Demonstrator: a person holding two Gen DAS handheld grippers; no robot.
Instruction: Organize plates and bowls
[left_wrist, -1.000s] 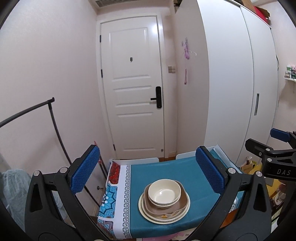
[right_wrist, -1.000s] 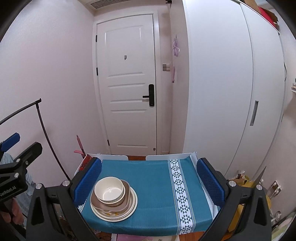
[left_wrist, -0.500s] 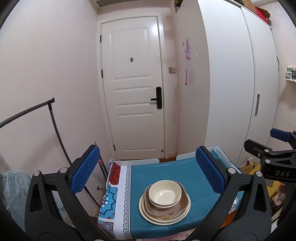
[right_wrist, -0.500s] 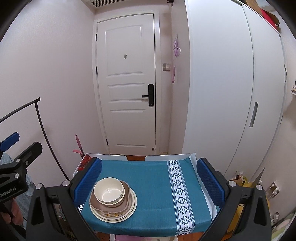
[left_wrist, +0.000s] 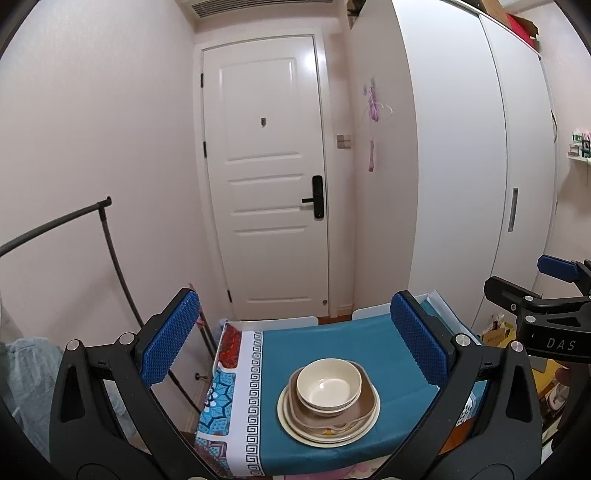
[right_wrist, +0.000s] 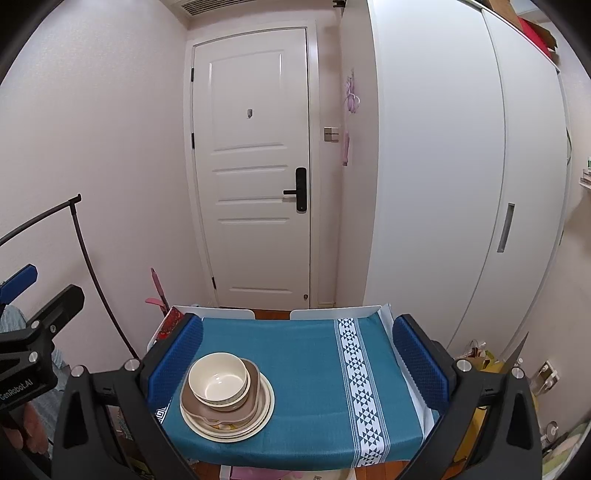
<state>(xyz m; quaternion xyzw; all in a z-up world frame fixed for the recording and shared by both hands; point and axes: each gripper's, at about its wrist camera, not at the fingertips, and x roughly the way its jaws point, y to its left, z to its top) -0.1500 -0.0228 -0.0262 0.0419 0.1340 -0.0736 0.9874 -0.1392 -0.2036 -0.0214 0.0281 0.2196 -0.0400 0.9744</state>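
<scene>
A cream bowl (left_wrist: 328, 384) (right_wrist: 218, 380) sits on top of a brown dish (left_wrist: 364, 408) (right_wrist: 255, 400), which rests on cream plates (left_wrist: 291, 417) (right_wrist: 267, 413). The stack stands on a small table under a teal cloth (left_wrist: 332, 343) (right_wrist: 303, 354). My left gripper (left_wrist: 293, 336) is open, held back from and above the stack, nothing between its blue pads. My right gripper (right_wrist: 297, 358) is open too, with the stack near its left finger (right_wrist: 177, 354). Each view shows the other gripper at its edge.
A white door (left_wrist: 269, 177) and a tall white wardrobe (left_wrist: 461, 166) stand behind the table. A black clothes rail (left_wrist: 110, 236) leans at the left. Bags and clutter (right_wrist: 480, 358) lie on the floor at the right. The cloth's right half (right_wrist: 362, 380) holds nothing.
Both views drift slightly; the stack sits a little lower in the left wrist view. The dishes have not moved and both grippers stay open.
</scene>
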